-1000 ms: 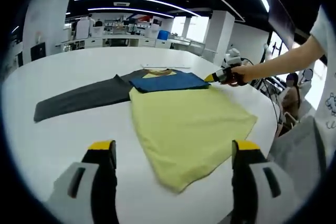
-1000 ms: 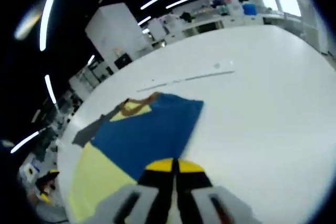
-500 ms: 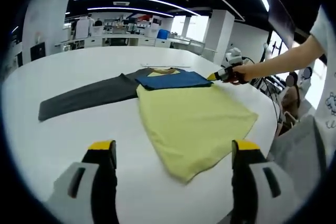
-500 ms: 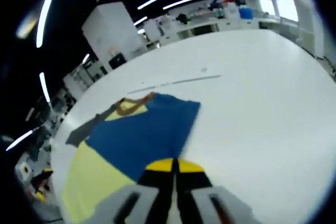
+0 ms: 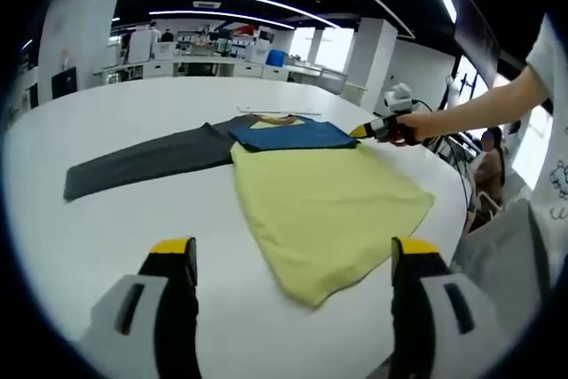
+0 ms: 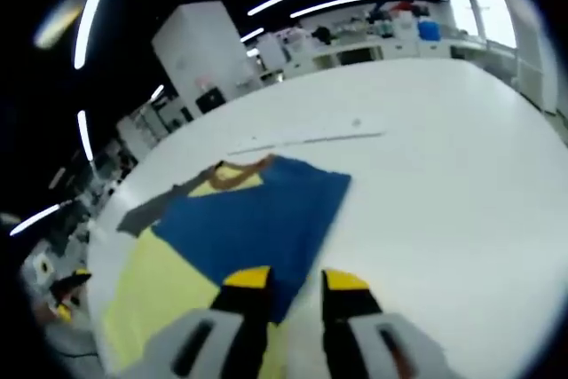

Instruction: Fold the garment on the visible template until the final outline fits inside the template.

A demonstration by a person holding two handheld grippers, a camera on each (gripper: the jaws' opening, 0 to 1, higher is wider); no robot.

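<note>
The garment lies flat on the white table (image 5: pixel 80 246). Its yellow body (image 5: pixel 328 210) runs toward me. A blue sleeve (image 5: pixel 293 135) is folded across the chest below the brown collar (image 5: pixel 275 120), and a dark grey sleeve (image 5: pixel 142 159) stretches out to the left. My left gripper (image 5: pixel 293 248) hovers open over the near table, short of the hem. A hand holds my right gripper (image 5: pixel 373 129) at the blue sleeve's right corner. In the right gripper view, my right gripper (image 6: pixel 295 280) is open, jaws a little apart, just over the near edge of the blue sleeve (image 6: pixel 257 219).
A thin pale line (image 6: pixel 311 141) is marked on the table beyond the collar. The person's forearm (image 5: pixel 479 108) reaches in from the right. The table's curved edge (image 5: pixel 461 193) runs close to the yellow hem. Desks and pillars stand far behind.
My right gripper's jaws have parted from shut to open, and the blue sleeve now lies flat on the garment. The left gripper has held still.
</note>
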